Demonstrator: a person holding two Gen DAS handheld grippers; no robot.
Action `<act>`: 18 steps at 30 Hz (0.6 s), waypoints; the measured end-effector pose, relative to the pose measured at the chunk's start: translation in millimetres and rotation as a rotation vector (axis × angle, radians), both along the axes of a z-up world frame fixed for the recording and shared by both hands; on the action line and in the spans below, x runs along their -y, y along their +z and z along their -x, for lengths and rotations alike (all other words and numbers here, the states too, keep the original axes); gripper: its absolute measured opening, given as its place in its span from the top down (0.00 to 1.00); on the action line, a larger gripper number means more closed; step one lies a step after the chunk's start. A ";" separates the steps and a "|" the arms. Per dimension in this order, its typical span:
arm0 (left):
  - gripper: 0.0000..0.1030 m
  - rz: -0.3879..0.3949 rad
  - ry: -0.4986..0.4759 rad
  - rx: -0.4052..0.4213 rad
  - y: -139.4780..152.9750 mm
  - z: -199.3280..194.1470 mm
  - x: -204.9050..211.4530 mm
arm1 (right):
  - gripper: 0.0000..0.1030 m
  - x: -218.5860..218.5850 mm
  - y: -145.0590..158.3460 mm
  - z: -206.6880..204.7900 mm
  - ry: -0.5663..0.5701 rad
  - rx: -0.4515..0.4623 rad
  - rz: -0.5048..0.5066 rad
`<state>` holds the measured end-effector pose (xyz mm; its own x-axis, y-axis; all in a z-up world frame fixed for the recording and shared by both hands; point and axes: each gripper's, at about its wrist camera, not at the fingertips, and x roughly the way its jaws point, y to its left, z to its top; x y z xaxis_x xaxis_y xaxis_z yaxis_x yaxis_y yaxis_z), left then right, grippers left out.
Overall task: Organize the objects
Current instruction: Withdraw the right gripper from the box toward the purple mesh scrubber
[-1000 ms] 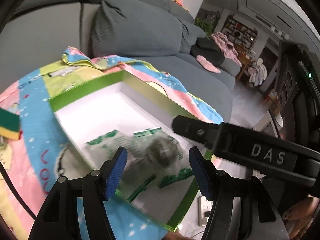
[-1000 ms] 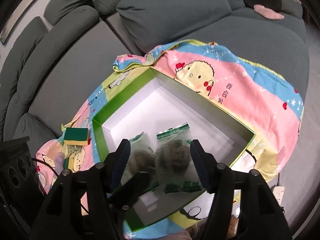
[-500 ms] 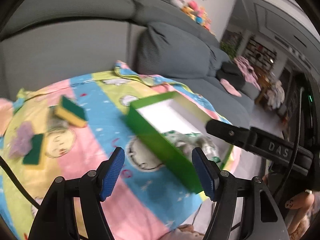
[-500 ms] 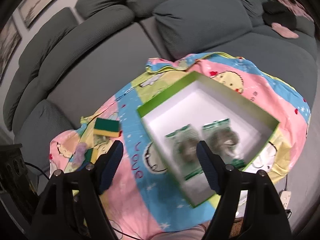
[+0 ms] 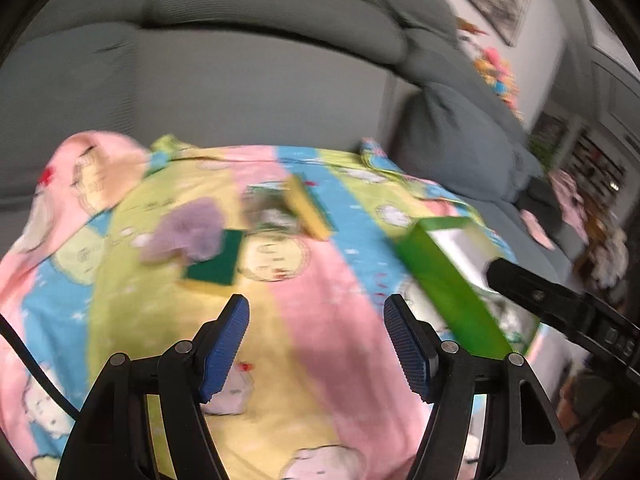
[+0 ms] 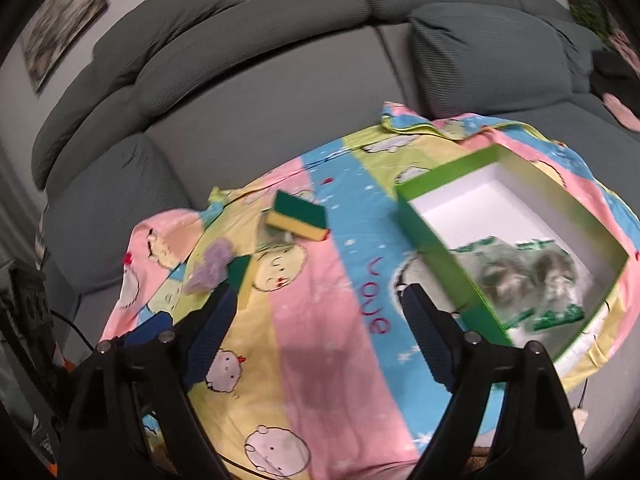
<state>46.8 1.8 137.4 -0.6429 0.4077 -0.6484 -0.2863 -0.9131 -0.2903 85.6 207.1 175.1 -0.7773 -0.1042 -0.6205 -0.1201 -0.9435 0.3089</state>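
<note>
My left gripper (image 5: 316,312) is open over the cartoon blanket (image 5: 304,360), with nothing between its blue pads. Just beyond it lie a flat green-and-yellow sponge (image 5: 212,266), a purple fluffy piece (image 5: 188,232), and a tilted sponge (image 5: 308,206) resting on a clear packet (image 5: 264,208). My right gripper (image 6: 320,296) hangs over the blanket with its jaws opening and nothing between them. The green box (image 6: 432,236) lies to its right and holds two clear packets (image 6: 520,276). The tilted sponge (image 6: 298,214) and the purple piece (image 6: 214,266) lie ahead to its left.
A grey sofa back (image 5: 240,80) and a cushion (image 6: 480,52) rise behind the blanket. One finger of the right gripper (image 5: 540,292) crosses over the box (image 5: 448,280) in the left wrist view. A dark speaker (image 6: 28,304) stands at the left edge.
Both grippers have swung left from above the packets in the box to over the blanket near the sponges. Both jaws stand wider. The packets stay in the box.
</note>
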 end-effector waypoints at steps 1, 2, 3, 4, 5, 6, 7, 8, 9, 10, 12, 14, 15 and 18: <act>0.32 0.000 0.028 0.004 -1.3 1.2 8.8 | 0.18 6.9 0.5 2.1 0.011 -0.001 -0.007; 0.32 -0.015 0.059 0.004 -3.5 3.5 20.8 | 0.18 14.7 0.6 4.7 0.027 -0.003 -0.014; 0.32 -0.030 0.080 0.006 -6.0 5.3 28.7 | 0.18 23.0 0.6 7.7 0.048 -0.005 -0.022; 0.32 -0.050 0.107 0.013 -8.6 6.7 38.2 | 0.17 30.3 1.2 10.2 0.064 -0.005 -0.029; 0.32 -0.065 0.140 0.021 -12.1 9.0 48.3 | 0.18 39.3 1.2 13.4 0.083 -0.006 -0.041; 0.32 -0.068 0.165 0.024 -14.4 10.0 55.2 | 0.17 46.0 1.0 15.6 0.095 -0.007 -0.049; 0.32 -0.062 0.192 0.024 -16.7 11.8 61.5 | 0.17 51.6 0.8 17.8 0.105 -0.010 -0.057; 0.32 -0.051 0.221 0.020 -18.3 13.4 67.9 | 0.17 57.9 1.3 19.5 0.116 -0.012 -0.067; 0.32 -0.045 0.239 0.013 -19.0 14.1 72.2 | 0.17 64.9 1.8 22.4 0.130 -0.013 -0.079; 0.32 -0.047 0.252 0.001 -20.5 14.1 78.1 | 0.17 70.4 1.5 24.7 0.141 -0.015 -0.089; 0.32 -0.059 0.270 -0.005 -25.5 15.7 88.2 | 0.17 84.5 0.5 32.3 0.167 -0.013 -0.118; 0.32 -0.073 0.295 0.025 -32.7 20.9 97.3 | 0.17 98.3 -0.4 39.4 0.199 -0.017 -0.145; 0.32 -0.084 0.309 0.038 -36.4 23.2 102.3 | 0.17 103.9 -0.6 43.2 0.211 -0.018 -0.153; 0.32 -0.113 0.332 0.065 -42.9 27.1 112.6 | 0.17 119.7 -5.8 57.2 0.256 -0.002 -0.128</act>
<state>19.8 -110.8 94.5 -0.7114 0.2552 -0.6549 0.0425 -0.9144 -0.4025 28.5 87.4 169.3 -0.7374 -0.2182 -0.6393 0.1274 -0.9743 0.1856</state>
